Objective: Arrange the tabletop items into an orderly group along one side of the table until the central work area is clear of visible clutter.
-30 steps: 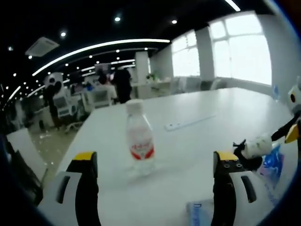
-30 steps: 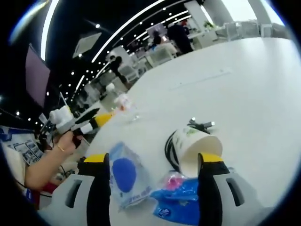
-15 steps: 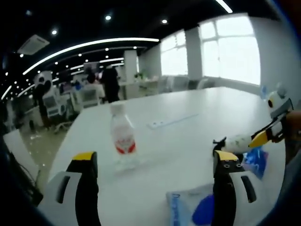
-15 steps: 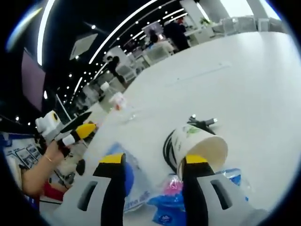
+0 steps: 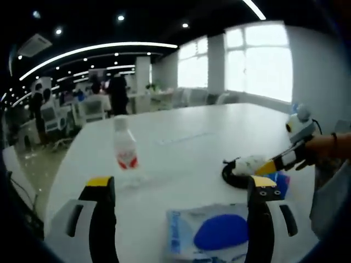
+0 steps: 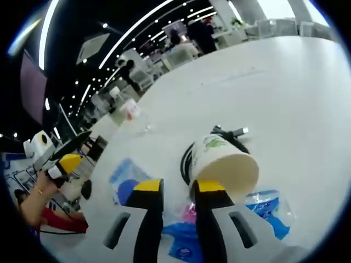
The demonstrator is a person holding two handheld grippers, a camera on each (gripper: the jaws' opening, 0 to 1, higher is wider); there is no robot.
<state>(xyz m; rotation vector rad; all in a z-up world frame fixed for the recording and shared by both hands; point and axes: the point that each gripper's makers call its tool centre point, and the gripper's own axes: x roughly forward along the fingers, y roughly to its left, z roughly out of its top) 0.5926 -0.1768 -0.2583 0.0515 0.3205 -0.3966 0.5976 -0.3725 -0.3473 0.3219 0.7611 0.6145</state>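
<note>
Clutter sits bunched near the table's (image 5: 208, 137) close edge, within reach of both tools. In the right gripper view, the right gripper (image 6: 175, 186) has its 2 yellow-tipped jaws drawn nearly together, a thin gap left between them; whether they pinch the pink-and-blue wrapper (image 6: 184, 241) below them I cannot tell. Touching its right-hand jaw lies a paper cup (image 6: 224, 163), tipped on its side, mouth toward the camera, resting over a coil of black cable (image 6: 189, 159), which probably keeps it from rolling. A blue crinkled packet (image 6: 269, 205) lies just beside the cup.

In the left gripper view, the left gripper (image 5: 181, 183) stands wide apart and holds nothing. Between its jaws lies a flat white-and-blue pouch (image 5: 211, 238), a likely next pick. Farther out stands a water bottle (image 5: 125, 150), upright and well apart from the rest, so it needs bringing over to the group. A long white strip (image 5: 181, 137) lies beyond, mid-table.
</note>
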